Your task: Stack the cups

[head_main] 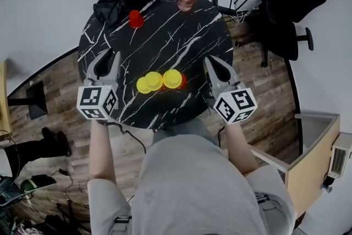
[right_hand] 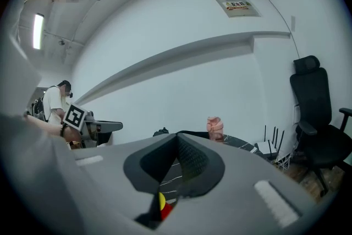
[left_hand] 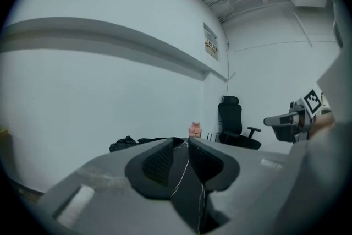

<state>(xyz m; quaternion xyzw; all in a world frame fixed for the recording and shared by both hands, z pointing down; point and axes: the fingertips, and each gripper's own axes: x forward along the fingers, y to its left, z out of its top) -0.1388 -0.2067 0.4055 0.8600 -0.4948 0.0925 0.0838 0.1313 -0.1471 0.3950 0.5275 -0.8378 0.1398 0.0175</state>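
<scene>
Our left gripper (head_main: 109, 58) slightly parted, right gripper (head_main: 215, 63) clenched, both empty, we would pinch the light, slick yellow plastic cups (head_main: 154, 81) mid-frame by their rims.

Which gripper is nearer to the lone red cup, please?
Left. The left gripper sits slightly left of the red cup, nearer the person; the right gripper is far right.
</scene>
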